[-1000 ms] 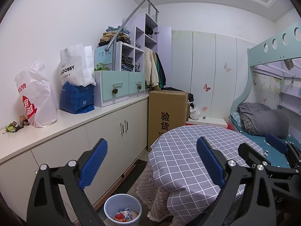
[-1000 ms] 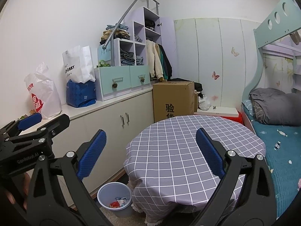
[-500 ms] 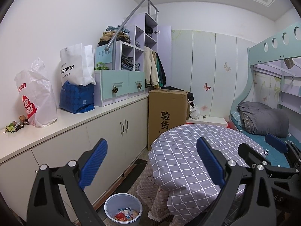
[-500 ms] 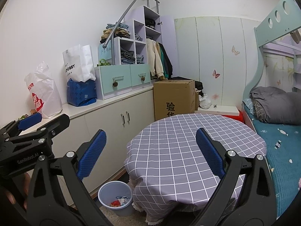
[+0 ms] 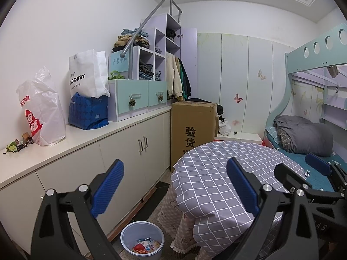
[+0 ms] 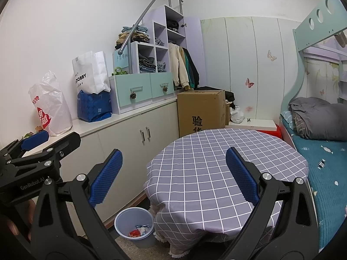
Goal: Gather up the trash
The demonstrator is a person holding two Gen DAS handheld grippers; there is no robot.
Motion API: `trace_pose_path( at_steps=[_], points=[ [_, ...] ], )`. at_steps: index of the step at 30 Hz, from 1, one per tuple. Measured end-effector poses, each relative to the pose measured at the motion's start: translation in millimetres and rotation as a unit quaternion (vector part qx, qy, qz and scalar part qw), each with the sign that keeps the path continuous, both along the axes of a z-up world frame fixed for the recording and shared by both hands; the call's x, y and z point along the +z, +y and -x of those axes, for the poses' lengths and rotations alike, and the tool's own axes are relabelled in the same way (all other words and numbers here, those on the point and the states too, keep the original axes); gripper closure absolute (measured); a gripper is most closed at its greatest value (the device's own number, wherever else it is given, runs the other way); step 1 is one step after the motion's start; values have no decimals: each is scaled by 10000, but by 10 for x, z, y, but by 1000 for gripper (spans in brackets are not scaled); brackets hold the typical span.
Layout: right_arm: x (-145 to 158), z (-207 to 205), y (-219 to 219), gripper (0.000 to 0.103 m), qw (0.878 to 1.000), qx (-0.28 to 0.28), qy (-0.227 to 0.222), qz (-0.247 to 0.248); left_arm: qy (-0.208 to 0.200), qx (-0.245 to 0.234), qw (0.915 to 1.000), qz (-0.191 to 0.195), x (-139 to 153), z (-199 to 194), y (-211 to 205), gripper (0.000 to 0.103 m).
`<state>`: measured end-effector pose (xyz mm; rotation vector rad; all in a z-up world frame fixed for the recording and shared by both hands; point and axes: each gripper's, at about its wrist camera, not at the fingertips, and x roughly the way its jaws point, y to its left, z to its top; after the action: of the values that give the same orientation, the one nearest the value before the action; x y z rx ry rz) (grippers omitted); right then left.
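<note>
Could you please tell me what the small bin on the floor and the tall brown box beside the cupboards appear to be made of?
The small pale blue round bin looks like thin, smooth plastic: its wall is faintly translucent, with a moulded rim. The tall brown box looks like matte corrugated cardboard, with folded top flaps and printed black characters.

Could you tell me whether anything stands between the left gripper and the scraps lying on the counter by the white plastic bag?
Nothing visible does. The left gripper is open and empty, and the scraps lie in the open on the counter, just left of the white plastic bag, with bare countertop in front.
</note>
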<state>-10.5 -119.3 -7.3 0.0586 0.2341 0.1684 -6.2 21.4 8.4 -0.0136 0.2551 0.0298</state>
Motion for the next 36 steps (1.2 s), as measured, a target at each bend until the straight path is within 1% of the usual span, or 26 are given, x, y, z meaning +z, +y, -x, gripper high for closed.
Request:
trace_pose_path(
  at_steps=[17,36],
  points=[
    [-21,-1,32,9,10000,3,32,-18,4,-1,10000,-7,6,-5,9,9],
    [-23,-14,30,9,10000,6,50,-13,32,-7,10000,-55,-64,-25,101,9]
  ],
)
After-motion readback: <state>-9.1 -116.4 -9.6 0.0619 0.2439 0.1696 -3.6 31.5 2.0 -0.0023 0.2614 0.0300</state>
